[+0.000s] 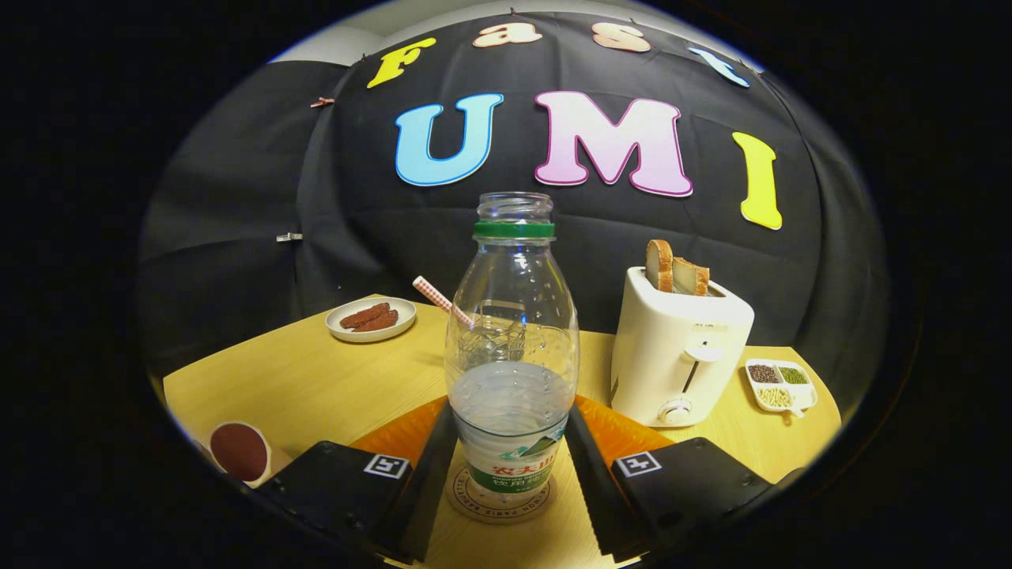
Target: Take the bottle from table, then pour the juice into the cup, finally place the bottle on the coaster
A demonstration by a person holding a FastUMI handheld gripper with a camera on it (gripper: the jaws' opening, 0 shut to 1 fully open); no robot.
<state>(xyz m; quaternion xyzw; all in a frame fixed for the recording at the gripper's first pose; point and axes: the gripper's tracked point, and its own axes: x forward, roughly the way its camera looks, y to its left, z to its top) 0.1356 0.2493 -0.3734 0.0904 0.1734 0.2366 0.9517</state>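
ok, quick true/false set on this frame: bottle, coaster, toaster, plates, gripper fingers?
1. The bottle stands upright on the coaster. True.
2. The bottle has its cap on. False: the mouth is open, with a green ring below it.
3. The toaster holds bread slices. True.
4. The round plate is bare. False: reddish-brown pieces lie on it.
5. The gripper has a finger on each side of the bottle's base. True.
6. The bottle is full. False: liquid fills only the lower part.

Clear glossy plastic bottle [511, 348]; matt wood-grain table [316, 379]; smooth glossy toaster [676, 348].
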